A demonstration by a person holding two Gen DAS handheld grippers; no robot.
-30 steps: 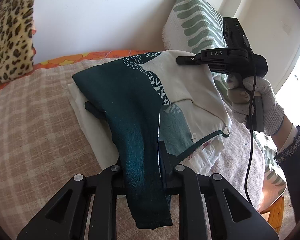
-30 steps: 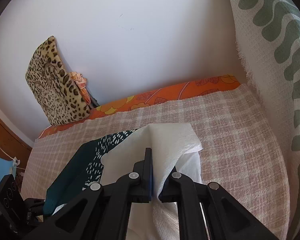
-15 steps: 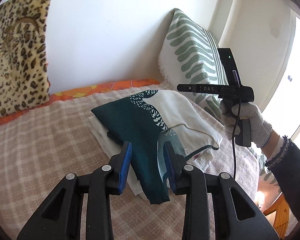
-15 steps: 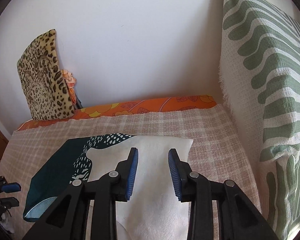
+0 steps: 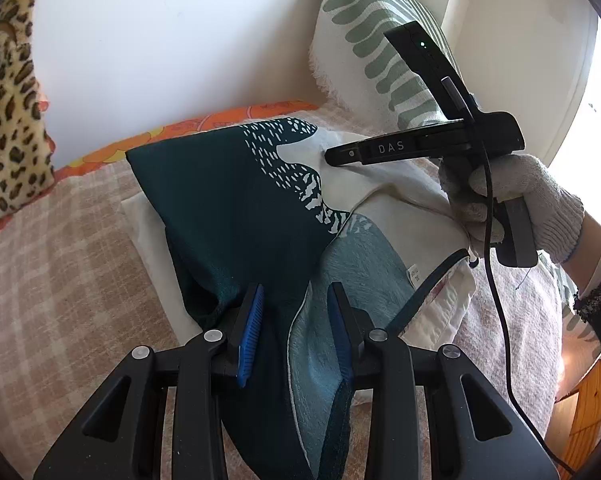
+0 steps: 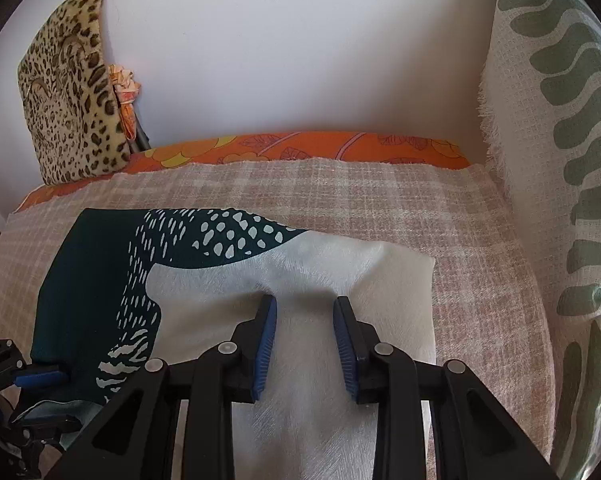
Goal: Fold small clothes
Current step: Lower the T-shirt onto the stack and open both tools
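A folded teal-and-cream patterned cloth (image 5: pixel 236 208) lies on a plaid-covered bed, on top of white folded clothes (image 5: pixel 148 232). My left gripper (image 5: pixel 296 300) is open, its blue pads either side of the cloth's near teal edge. My right gripper (image 6: pixel 305 312) is open, pressing down on the cream part of the cloth (image 6: pixel 340 280). The right gripper also shows in the left wrist view (image 5: pixel 340 156), held by a gloved hand (image 5: pixel 532 200). The left gripper shows at the lower left of the right wrist view (image 6: pixel 36 376).
A leopard-print cushion (image 6: pixel 68 96) leans on the wall at the left. A green-leaf patterned pillow (image 6: pixel 560 160) stands at the right. An orange sheet (image 6: pixel 300 148) edges the plaid blanket (image 6: pixel 380 200) by the wall. A wooden piece (image 5: pixel 588 412) shows beyond the bed's right edge.
Both grippers let go of the cloth and opened. The cloth now lies flat on the pile. Both grippers have come back down onto it.
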